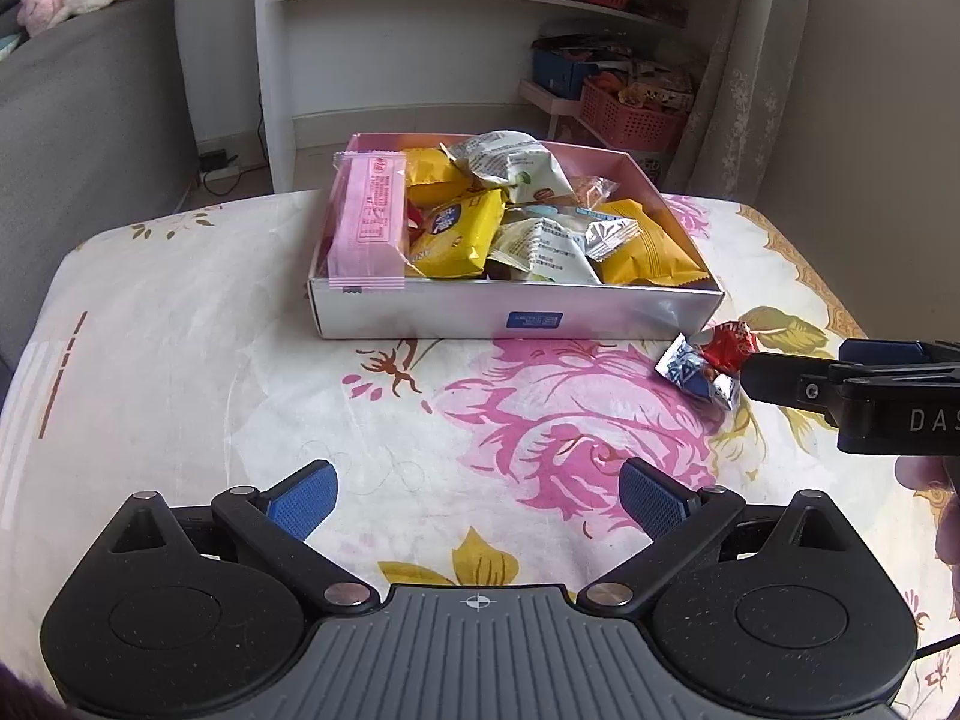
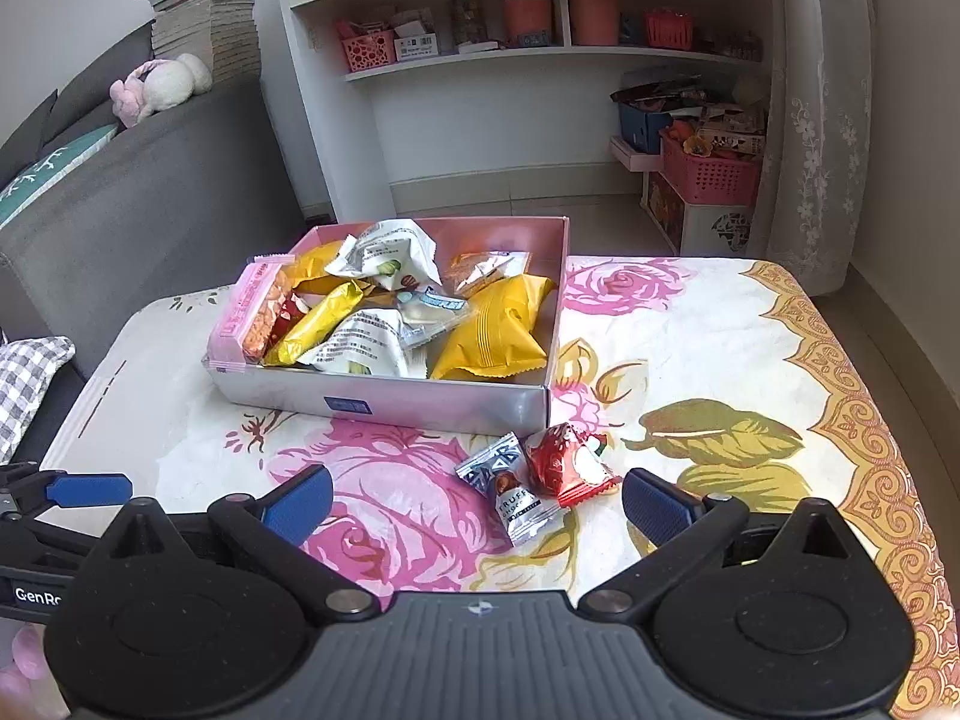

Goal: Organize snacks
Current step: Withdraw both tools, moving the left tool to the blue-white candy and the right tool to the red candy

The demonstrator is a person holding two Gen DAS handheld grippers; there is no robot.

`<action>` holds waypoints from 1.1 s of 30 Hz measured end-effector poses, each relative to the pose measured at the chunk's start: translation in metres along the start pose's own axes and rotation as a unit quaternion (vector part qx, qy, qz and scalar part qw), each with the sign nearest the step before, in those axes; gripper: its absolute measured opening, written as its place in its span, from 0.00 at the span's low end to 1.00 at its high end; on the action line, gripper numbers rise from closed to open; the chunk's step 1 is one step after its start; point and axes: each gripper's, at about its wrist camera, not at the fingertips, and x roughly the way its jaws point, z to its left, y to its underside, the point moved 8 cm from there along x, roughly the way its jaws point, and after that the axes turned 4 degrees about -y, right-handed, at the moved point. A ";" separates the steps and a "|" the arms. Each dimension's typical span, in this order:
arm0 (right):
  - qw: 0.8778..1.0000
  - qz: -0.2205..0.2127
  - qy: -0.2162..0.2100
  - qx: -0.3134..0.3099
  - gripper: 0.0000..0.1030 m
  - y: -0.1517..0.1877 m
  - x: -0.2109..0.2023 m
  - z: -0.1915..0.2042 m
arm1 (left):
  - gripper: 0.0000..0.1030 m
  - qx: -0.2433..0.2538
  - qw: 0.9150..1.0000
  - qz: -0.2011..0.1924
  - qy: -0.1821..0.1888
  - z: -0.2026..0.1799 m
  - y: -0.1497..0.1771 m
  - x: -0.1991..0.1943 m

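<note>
A shallow white box [image 1: 420, 315] [image 2: 420, 402] with a pink inside holds several wrapped snacks: yellow packets [image 1: 456, 234] [image 2: 498, 330], white packets and a long pink bar [image 1: 366, 222] [image 2: 252, 312]. Two loose snacks lie on the floral cloth by the box's front right corner: a silver-blue one [image 1: 690, 369] [image 2: 510, 489] and a red one [image 1: 729, 345] [image 2: 570, 462]. My right gripper [image 2: 477, 507] is open, its fingers on either side of these two snacks. My left gripper [image 1: 477, 501] is open and empty over the cloth, short of the box.
The table carries a floral cloth [image 1: 180, 360] [image 2: 750, 360]. A grey sofa [image 1: 78, 120] [image 2: 150, 192] stands at the left. A white shelf unit [image 1: 420, 30] [image 2: 510, 90] and pink baskets [image 1: 630, 114] [image 2: 708, 177] stand behind the table.
</note>
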 end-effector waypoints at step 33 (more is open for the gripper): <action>0.990 0.023 -0.023 0.139 0.85 -0.003 0.032 -0.085 | 0.92 0.098 0.987 -0.077 0.101 -0.124 -0.024 0.074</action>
